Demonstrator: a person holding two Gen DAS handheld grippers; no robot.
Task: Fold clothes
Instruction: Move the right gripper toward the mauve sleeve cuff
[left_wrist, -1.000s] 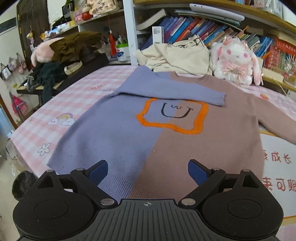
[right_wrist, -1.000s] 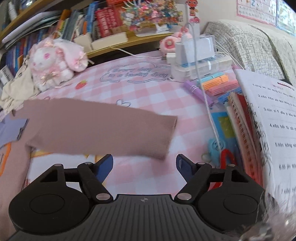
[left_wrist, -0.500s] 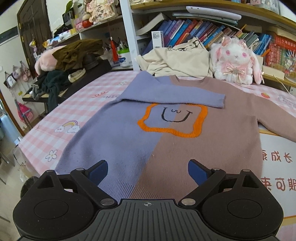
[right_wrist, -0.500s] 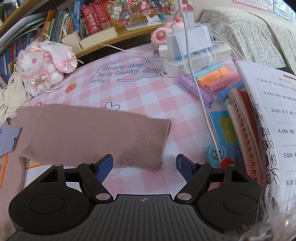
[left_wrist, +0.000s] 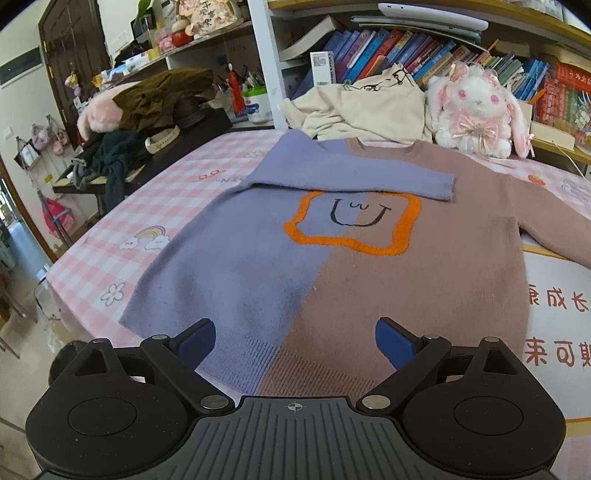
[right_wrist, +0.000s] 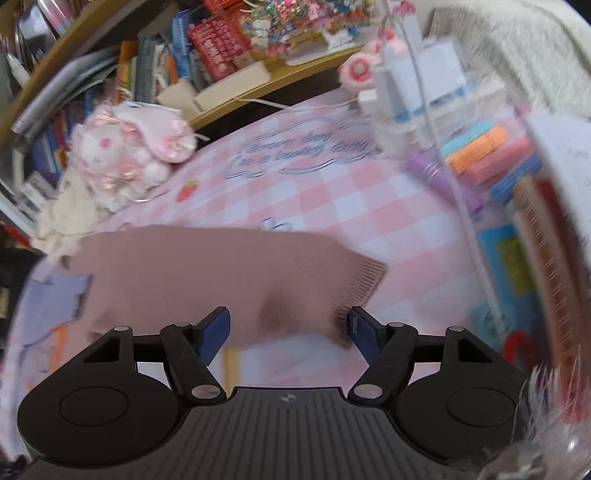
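A sweater (left_wrist: 280, 266), half lilac and half dusty pink with an orange-framed smiley, lies flat on the pink checked tablecloth (left_wrist: 147, 206). Its lilac sleeve (left_wrist: 354, 177) is folded across the chest. My left gripper (left_wrist: 295, 336) hovers open over the hem, holding nothing. In the right wrist view the pink sleeve (right_wrist: 221, 269) stretches out to the right, ribbed cuff (right_wrist: 364, 277) at its end. My right gripper (right_wrist: 290, 326) straddles the sleeve near the cuff. Its jaws are closing, with the fabric between them and the pads (right_wrist: 360, 328) not pressing on it.
A pink plush rabbit (left_wrist: 476, 107) and a cream garment (left_wrist: 362, 107) sit behind the sweater under the bookshelf. Dark clothes (left_wrist: 122, 155) pile on a side table at the left. Notebooks, coloured pens (right_wrist: 491, 155) and a white cable (right_wrist: 454, 192) crowd the right.
The right gripper has come down onto the pink sleeve, which now lies between its jaws near the cuff, and the jaws have narrowed a little. The left gripper has stayed put, open.
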